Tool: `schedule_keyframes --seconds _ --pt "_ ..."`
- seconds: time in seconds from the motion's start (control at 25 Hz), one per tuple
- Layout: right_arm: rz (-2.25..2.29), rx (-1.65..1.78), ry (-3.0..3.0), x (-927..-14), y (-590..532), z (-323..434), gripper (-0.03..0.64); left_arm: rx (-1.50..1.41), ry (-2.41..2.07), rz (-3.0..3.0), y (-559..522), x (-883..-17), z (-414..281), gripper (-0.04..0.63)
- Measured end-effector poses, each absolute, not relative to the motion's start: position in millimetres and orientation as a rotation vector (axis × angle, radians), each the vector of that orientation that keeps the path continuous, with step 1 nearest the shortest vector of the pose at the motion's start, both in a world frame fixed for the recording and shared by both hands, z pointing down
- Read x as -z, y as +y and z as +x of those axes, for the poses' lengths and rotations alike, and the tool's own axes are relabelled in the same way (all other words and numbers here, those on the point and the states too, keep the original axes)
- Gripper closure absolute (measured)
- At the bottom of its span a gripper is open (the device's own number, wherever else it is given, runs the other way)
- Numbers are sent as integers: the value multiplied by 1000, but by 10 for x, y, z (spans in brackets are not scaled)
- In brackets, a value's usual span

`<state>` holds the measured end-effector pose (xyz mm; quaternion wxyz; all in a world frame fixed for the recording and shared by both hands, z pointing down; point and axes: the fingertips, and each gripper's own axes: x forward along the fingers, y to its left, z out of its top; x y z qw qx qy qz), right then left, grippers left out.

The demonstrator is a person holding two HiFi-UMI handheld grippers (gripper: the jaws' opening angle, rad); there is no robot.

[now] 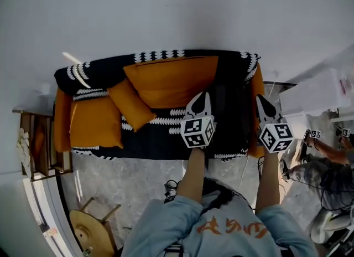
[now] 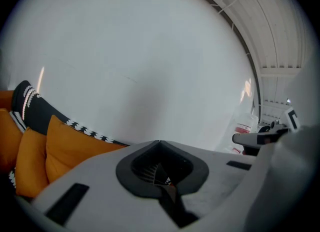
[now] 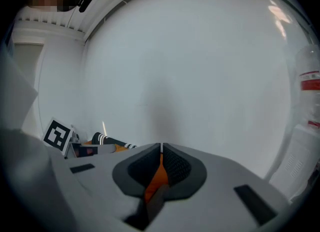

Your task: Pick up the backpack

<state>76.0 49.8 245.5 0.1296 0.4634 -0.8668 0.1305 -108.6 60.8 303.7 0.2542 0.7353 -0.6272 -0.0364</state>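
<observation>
A black backpack (image 1: pixel 232 106) appears to stand on the right end of the sofa (image 1: pixel 99 67), dark against the black blanket, so its outline is hard to tell. In the head view my left gripper (image 1: pixel 200 98) is held out just left of it, jaws together and empty. My right gripper (image 1: pixel 262 102) is just right of it, over the orange sofa arm, also shut and empty. The left gripper view shows the left gripper (image 2: pixel 160 142) closed, with orange cushions (image 2: pixel 60 151) at lower left. The right gripper view shows the right gripper (image 3: pixel 161 146) closed before a white wall.
Orange cushions (image 1: pixel 171 81) and a black-and-white patterned blanket (image 1: pixel 160 120) cover the sofa. A wooden side table (image 1: pixel 38 145) stands at its left, a round wooden stool (image 1: pixel 91 228) lower left. Cables (image 1: pixel 171 186) lie on the floor. A white cabinet (image 1: pixel 315 92) and another person (image 1: pixel 326 156) are at right.
</observation>
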Motion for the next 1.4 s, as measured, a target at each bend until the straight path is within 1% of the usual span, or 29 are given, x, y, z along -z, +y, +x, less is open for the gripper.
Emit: schedule_keyframes --seconds 0.16,0.44,0.6,0.92,1.2,1.4 --pt "1342 -426 -2480 -2687 295 734 588 67 -1673 1960 357 -3292 -1155 574" --pt "1428 -496 -2395 -2901 14 1157 588 23 -1611 1967 31 -3475 -958 574" --pt "1415 -587 -2391 -3140 48 1151 588 -50 -1580 1952 93 -3634 -889 574" --pt "1340 -735 -2399 -3729 -119 1243 588 -94 -1585 1857 20 -4068 -817 572" --pt "1331 -829 -2331 -4162 -82 1583 588 -117 -1557 1803 29 -4377 -669 572" --pt "1222 -850 -2370 -4367 -180 1590 586 -135 -1490 1792 -19 -4611 -577 572"
